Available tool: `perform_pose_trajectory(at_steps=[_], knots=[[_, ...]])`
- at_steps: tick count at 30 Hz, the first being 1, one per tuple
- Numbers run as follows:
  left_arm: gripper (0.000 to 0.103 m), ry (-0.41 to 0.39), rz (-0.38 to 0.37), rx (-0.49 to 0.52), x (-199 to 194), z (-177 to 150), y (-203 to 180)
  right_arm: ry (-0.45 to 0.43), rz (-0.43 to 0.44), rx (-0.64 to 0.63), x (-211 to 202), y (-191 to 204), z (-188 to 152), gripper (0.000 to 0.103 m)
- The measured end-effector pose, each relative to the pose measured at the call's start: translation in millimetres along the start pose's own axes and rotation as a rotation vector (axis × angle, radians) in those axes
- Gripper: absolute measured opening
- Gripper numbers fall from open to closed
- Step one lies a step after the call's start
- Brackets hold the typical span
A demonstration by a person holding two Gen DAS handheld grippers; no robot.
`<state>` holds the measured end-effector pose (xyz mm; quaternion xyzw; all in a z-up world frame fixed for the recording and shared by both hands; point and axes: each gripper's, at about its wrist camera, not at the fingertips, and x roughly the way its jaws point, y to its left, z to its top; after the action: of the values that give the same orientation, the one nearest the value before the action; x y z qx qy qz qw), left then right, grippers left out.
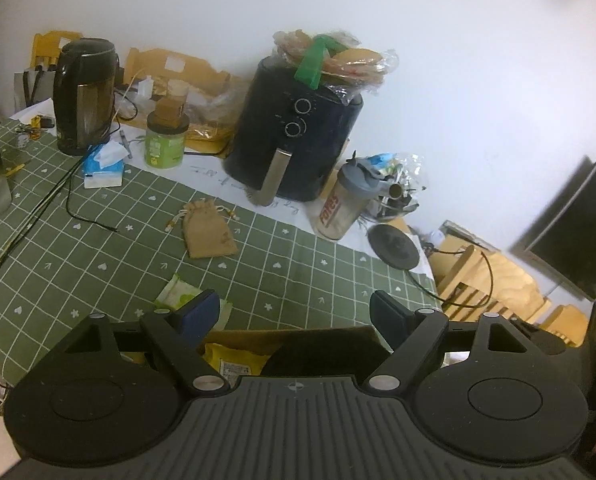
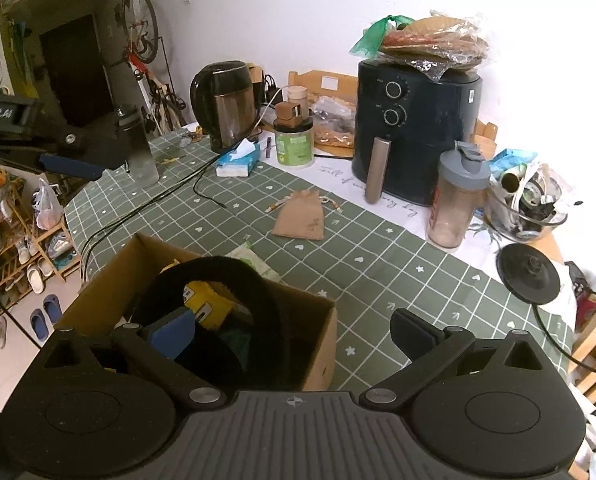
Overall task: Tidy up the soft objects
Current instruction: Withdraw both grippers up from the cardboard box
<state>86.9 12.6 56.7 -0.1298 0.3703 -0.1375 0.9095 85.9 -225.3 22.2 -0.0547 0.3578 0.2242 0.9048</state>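
Note:
A cardboard box (image 2: 322,344) sits at the table's near edge and holds a black soft item (image 2: 233,280) and a yellow packet (image 2: 207,304). Its rim (image 1: 257,336) and the yellow packet (image 1: 233,358) also show in the left wrist view. A tan drawstring pouch (image 1: 207,232) (image 2: 300,220) lies flat mid-table. A green-white wipes packet (image 1: 177,292) (image 2: 253,260) lies beside the box. My left gripper (image 1: 293,316) is open and empty above the box. My right gripper (image 2: 293,332) is open and empty over the box's right wall.
The green checked tablecloth (image 1: 298,280) carries a black air fryer (image 1: 293,132), a kettle (image 1: 83,96), a tissue box (image 1: 103,170), a green jar (image 1: 165,140), a shaker bottle (image 1: 344,204), a kettle base (image 2: 528,276) and loose cables (image 2: 145,204). Shoe racks (image 2: 17,248) stand left.

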Motion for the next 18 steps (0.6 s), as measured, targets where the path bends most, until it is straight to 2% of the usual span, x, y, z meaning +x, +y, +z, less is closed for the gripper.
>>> perform_pose_trajectory(at_steps=[8,14,18], knots=[[0.082,-0.001,0.063,-0.012,-13,-2,12,-0.02,0.016,-0.012,-7,-5,7,0.103],[0.082,-0.006,0.118,0.012,-24,-6,26,-0.018,0.021,-0.095,-8,-10,16,0.103],[0.082,-0.034,0.137,0.039,-30,-2,37,-0.013,0.009,-0.099,-9,-19,25,0.103]])
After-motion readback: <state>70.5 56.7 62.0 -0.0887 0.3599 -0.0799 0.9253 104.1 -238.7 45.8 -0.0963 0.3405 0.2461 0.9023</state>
